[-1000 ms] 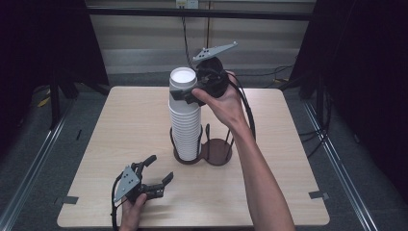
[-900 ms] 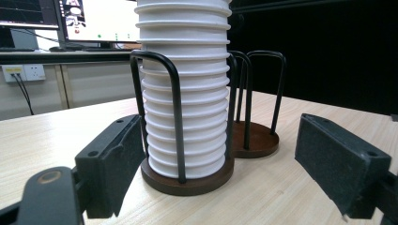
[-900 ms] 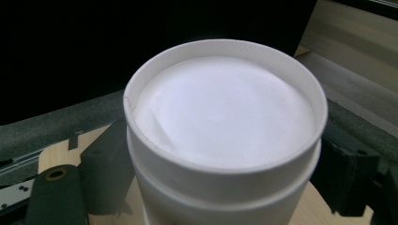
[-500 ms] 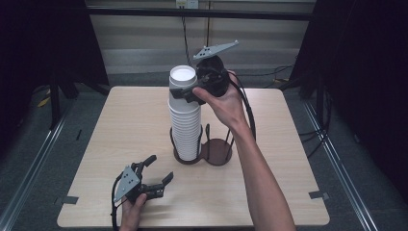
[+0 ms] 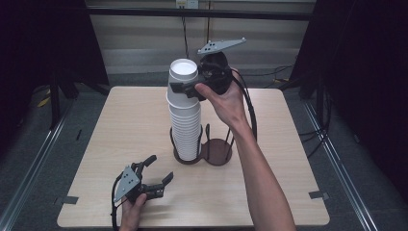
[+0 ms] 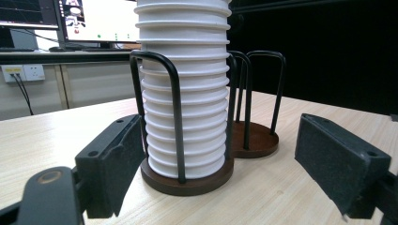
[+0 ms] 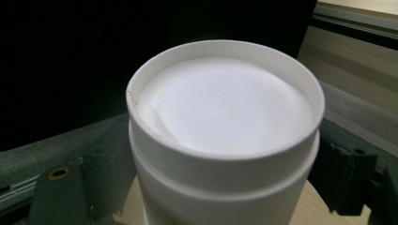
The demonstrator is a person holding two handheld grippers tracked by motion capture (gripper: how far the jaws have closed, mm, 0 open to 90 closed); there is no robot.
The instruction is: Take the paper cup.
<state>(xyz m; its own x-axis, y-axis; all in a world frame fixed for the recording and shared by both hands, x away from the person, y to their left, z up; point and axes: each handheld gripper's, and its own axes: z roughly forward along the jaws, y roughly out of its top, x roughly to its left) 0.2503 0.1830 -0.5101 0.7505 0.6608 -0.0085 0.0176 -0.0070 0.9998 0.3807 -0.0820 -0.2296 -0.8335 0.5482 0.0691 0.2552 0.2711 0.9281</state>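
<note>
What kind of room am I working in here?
Likely a lab or test bench, not a kitchen: a bare wooden table ringed by dark curtains, computer monitors on a desk behind, a wall socket, and cables on the floor.

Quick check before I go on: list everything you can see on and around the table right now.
cups: one tall stack, white, upside down in the left ring of the rack
rack: one, dark wire on two brown bases, table centre; right ring empty
table: one, light wood
monitors: two, lit, behind the table in the left gripper view
wall socket: one, white, under the monitors
right gripper: black, jaws either side of the top cup
left gripper: black, jaws open, near table edge
</note>
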